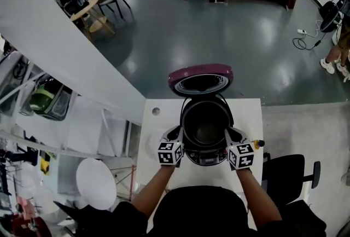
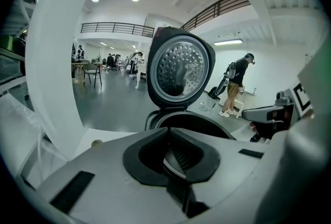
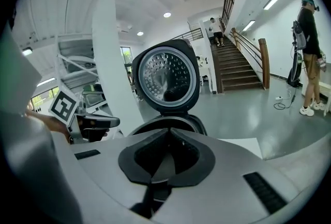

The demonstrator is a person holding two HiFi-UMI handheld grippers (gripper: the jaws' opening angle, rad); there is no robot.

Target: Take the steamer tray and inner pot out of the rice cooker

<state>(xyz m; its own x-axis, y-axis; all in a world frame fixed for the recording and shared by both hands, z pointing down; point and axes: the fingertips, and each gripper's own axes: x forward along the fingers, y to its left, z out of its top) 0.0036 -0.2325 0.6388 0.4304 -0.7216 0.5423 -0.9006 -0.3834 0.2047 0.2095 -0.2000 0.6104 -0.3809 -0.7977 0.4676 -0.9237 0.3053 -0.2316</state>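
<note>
On the white table (image 1: 164, 121) stands one rice cooker (image 1: 205, 157), its single lid (image 1: 200, 78) swung up and back so the dimpled inner plate (image 2: 180, 69) faces both gripper views. Two grippers meet it, one on each side of the open mouth: the left gripper (image 1: 178, 132) on the left edge and the right gripper (image 1: 231, 133) on the right edge, each carrying one marker cube, two in all (image 1: 170, 153) (image 1: 241, 156). In the left gripper view the jaws of the left gripper are drawn together, tips touching, with a thin metal rim (image 2: 175, 166) pinched between the pads. In the right gripper view the right gripper's jaws are likewise closed on that rim (image 3: 159, 166). It belongs to the vessel seated inside the cooker; whether that is the steamer tray or the inner pot cannot be told. Nothing stands between the grippers and the cooker. One small round spot (image 1: 156, 111) marks the table at the far left. Near the table are one black chair (image 1: 287, 173) on the right and one round white stool (image 1: 95, 182) on the left. A thick white beam (image 1: 60, 50) crosses at the left, a staircase (image 3: 240, 62) rises beyond the cooker, and one person (image 3: 309, 47) stands on the grey floor.
</note>
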